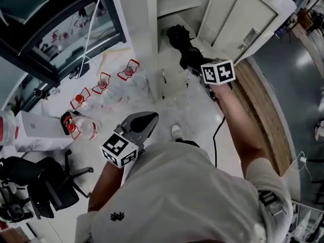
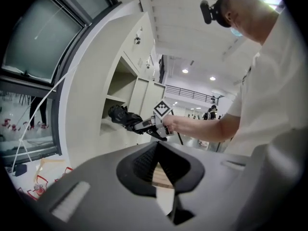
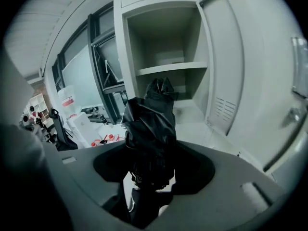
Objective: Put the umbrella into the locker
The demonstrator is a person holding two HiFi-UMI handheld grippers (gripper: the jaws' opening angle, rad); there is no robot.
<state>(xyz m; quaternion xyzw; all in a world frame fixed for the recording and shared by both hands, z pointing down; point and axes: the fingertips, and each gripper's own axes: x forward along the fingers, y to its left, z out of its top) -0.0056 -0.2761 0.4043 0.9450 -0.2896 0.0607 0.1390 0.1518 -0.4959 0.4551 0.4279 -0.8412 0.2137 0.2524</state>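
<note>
1. Holds a folded black umbrella (image 3: 149, 124) clamped in the right gripper (image 3: 147, 179), tip pointing at the open locker (image 3: 161, 32), at its mouth.
2. Carries nothing in the left gripper (image 2: 157, 150), jaws pressed together, near the body.
3. Looks light, with soft, slippery cloth around a stiff core; probably grips best on the firm lower end.
4. Reveals the shelves (image 3: 168, 69) only in the right gripper view, the outstretched arm (image 1: 238, 120) only in the others.

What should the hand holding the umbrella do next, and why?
Probably push the right gripper forward: it is shut on the folded umbrella, which points at the open locker, door swung aside, but looks not yet fully inside.
</note>
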